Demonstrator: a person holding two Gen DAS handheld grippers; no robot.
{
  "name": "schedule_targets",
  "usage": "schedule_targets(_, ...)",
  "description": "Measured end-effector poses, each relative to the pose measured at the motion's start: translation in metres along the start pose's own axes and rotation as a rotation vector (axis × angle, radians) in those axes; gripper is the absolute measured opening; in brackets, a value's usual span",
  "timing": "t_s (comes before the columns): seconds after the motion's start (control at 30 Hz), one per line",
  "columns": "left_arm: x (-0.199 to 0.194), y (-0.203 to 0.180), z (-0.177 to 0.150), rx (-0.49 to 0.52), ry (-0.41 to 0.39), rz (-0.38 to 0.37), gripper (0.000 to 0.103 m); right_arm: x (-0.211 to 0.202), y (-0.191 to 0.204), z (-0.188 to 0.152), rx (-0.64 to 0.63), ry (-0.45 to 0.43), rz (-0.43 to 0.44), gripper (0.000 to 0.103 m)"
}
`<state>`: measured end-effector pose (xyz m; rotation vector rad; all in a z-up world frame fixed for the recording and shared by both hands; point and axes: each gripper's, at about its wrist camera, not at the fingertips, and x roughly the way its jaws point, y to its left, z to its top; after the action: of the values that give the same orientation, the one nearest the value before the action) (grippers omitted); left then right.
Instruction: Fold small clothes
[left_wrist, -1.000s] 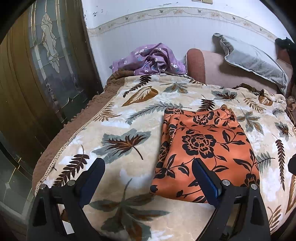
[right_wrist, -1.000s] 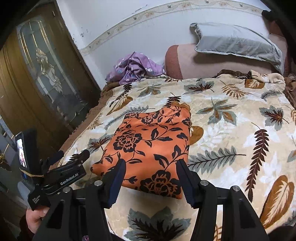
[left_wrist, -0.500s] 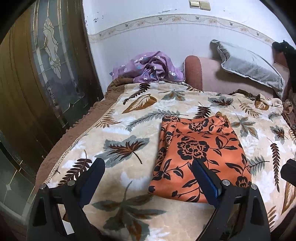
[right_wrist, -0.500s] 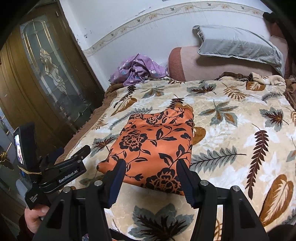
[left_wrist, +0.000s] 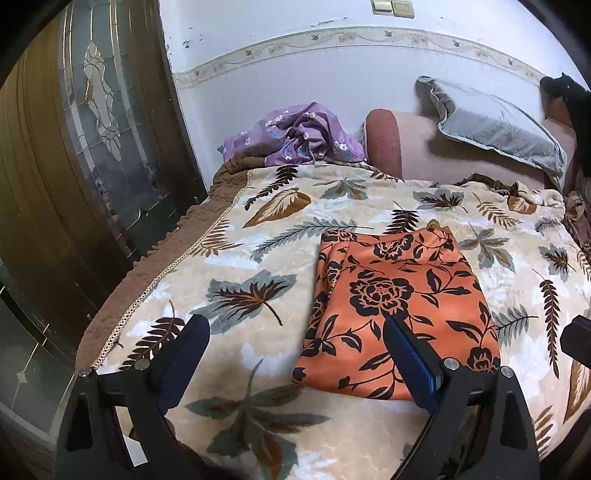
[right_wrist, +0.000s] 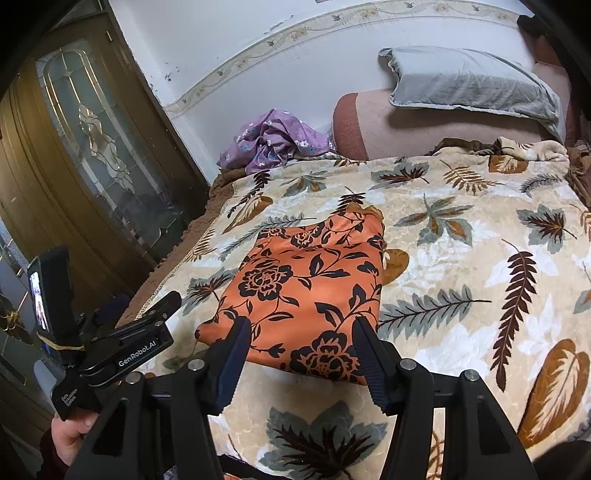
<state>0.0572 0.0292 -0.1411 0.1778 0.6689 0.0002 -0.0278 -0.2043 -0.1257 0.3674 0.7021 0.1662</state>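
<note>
An orange garment with black flowers lies folded into a flat rectangle on the leaf-print blanket. It also shows in the right wrist view. My left gripper is open and empty, held above the blanket in front of the garment's near left corner. My right gripper is open and empty, held just before the garment's near edge. The left gripper also shows in the right wrist view, held in a hand at the lower left.
A crumpled purple floral cloth lies at the bed's far left corner by the wall. A grey pillow rests on a pink bolster at the head. A dark wooden door with glass panels stands close on the left.
Both grippers have drawn back and up from the garment, so it looks smaller and farther. The garment has not moved. Both jaws stay open.
</note>
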Motion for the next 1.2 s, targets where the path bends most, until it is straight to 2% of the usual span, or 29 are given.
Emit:
schedule_targets(0.43, -0.015, -0.006, 0.003, 0.015, -0.021, 0.006, 0.095, -0.01, -0.004, -0.001, 0.017, -0.024, 0.013, 0.061)
schedule_targets(1.2, -0.06, -0.021, 0.019, 0.032, -0.089, 0.011, 0.095, -0.053, -0.007, -0.002, 0.013, -0.089, 0.034, 0.063)
